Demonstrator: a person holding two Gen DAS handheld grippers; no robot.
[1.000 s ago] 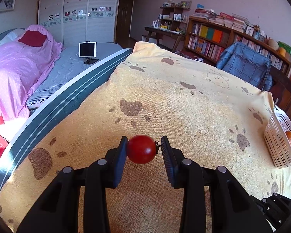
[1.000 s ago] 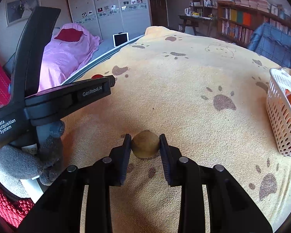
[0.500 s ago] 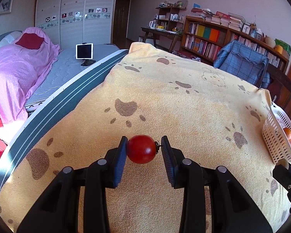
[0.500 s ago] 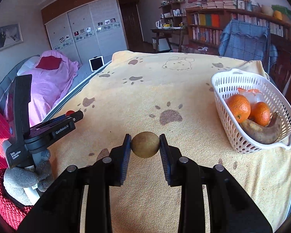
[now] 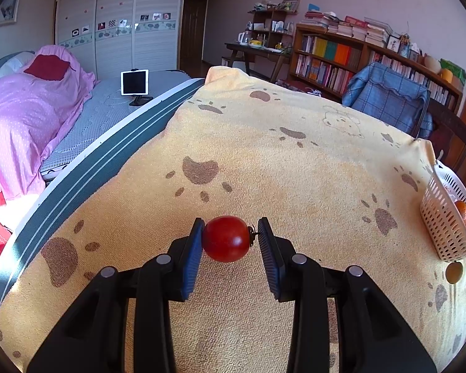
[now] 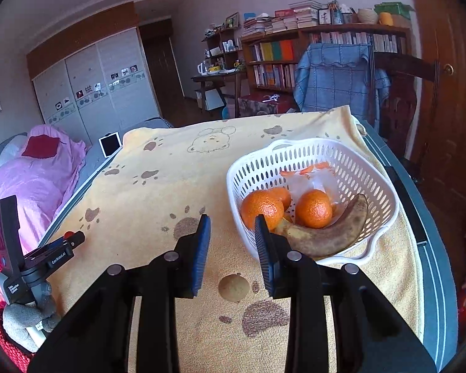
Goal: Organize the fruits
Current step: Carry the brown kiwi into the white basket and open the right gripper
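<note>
Yellow paw-print blanket (image 5: 295,161) spread over the table, with a bed, wardrobe and bookshelves behind. Left gripper (image 5: 230,239) clenched on a red round fruit (image 5: 226,238), held clear above the cloth, left pad flat against it, stalk end towards the right pad; whether that pad meets the skin or only the stalk is hard to tell. From the right wrist view, only a red sliver of that fruit showing past the far gripper's tip, with a grey-gloved hand (image 6: 28,320) cut off at the frame edge.

Right gripper (image 6: 232,233) with pads apart and nothing between them, hanging just beside the near rim of the white basket (image 6: 341,158). Brown round fruit (image 6: 234,287) below the gap, outside the basket; lying on the blanket or off it, cannot tell. Inside the basket: oranges (image 6: 262,209), a browned banana (image 6: 329,234) partly hidden by the right finger, and a clear bag (image 6: 310,180). From the left wrist view, basket cropped at the right edge, its contents mostly hidden.
</note>
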